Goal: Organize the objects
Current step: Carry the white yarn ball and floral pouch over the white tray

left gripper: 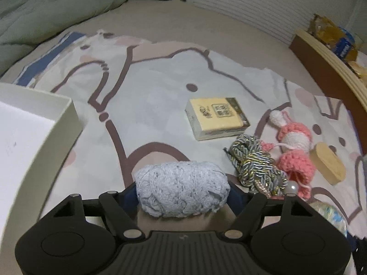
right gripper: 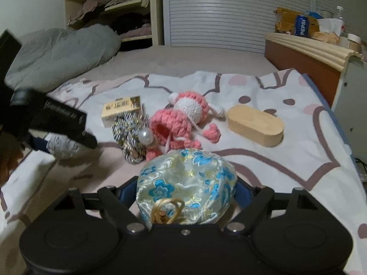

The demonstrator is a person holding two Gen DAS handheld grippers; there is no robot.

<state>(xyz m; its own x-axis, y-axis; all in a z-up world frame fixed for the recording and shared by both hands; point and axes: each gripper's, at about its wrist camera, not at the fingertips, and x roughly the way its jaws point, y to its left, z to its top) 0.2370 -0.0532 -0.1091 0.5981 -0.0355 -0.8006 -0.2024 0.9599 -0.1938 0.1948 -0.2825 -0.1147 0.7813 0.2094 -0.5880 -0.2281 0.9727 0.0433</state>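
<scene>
- The left gripper [left gripper: 182, 191] has its jaws closed on a pale blue yarn ball [left gripper: 182, 189].
- The right gripper [right gripper: 186, 189] has its jaws closed on a floral satin pouch [right gripper: 187, 183].
- Both objects are over the patterned bed sheet [left gripper: 146, 100]; a white box [left gripper: 34, 137] stands at the left.

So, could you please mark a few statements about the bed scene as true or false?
1. The left tongs have the pale blue yarn ball between them. True.
2. The right tongs are empty. False: the floral satin pouch sits between them.
3. The oval wooden box lies on the patterned blanket. True.
4. The white box is full. False: the part in view is bare.
</scene>
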